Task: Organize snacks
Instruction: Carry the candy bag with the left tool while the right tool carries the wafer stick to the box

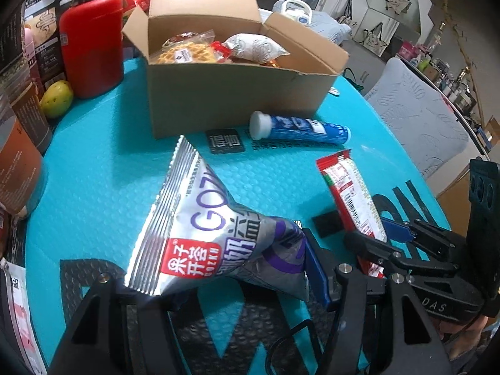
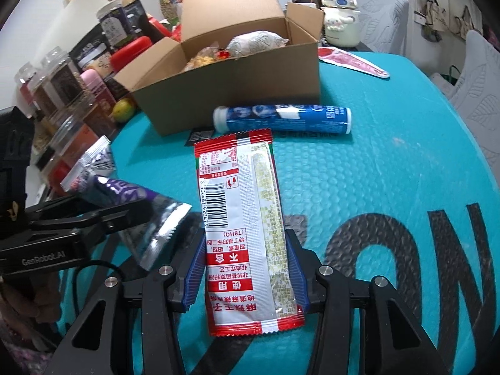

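Note:
My left gripper (image 1: 225,278) is shut on a silver and purple snack pouch (image 1: 200,218), held above the teal mat; the pouch also shows in the right wrist view (image 2: 125,197). My right gripper (image 2: 247,275) is shut on a red and white snack packet (image 2: 243,225), which also shows in the left wrist view (image 1: 353,197). An open cardboard box (image 1: 225,93) stands behind, holding a waffle pack (image 1: 184,50) and a white wrapped snack (image 1: 256,47). A blue tube (image 1: 300,128) lies on the mat in front of the box.
A red container (image 1: 92,43), a green fruit (image 1: 56,98) and several jars and boxes stand at the left. A red flat pouch (image 2: 353,61) lies on the mat right of the box. A white kettle (image 2: 340,15) stands behind it. Chairs stand at the right.

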Action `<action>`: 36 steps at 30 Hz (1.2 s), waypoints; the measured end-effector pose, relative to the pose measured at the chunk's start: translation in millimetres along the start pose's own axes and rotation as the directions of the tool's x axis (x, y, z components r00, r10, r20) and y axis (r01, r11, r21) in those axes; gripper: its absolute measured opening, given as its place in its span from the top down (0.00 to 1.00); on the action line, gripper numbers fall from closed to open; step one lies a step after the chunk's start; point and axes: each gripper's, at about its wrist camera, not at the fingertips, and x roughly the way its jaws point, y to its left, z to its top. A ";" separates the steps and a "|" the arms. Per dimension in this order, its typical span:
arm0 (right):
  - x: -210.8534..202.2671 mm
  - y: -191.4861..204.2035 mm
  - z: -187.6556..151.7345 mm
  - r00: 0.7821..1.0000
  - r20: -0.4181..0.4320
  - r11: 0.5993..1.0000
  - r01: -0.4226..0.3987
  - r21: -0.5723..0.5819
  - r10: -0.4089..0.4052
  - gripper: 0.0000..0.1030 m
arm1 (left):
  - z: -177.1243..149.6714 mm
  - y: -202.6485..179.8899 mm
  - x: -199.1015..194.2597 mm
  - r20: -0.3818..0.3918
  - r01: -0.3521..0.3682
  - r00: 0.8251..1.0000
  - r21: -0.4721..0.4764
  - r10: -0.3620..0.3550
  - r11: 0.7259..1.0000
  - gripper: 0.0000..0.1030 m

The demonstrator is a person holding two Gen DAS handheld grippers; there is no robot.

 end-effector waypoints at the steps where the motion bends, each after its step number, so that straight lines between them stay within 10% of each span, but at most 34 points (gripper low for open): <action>1: -3.2 1.5 -0.2 1.000 0.006 1.000 -0.009 -0.004 0.009 0.54 | -0.7 -2.1 -2.8 0.005 0.002 1.000 0.004 -0.002 1.000 0.41; 36: -75.7 39.1 130.8 0.959 0.277 0.967 0.013 -0.253 0.059 0.54 | 111.5 -38.1 -100.5 0.372 -0.057 0.928 0.123 0.007 0.991 0.41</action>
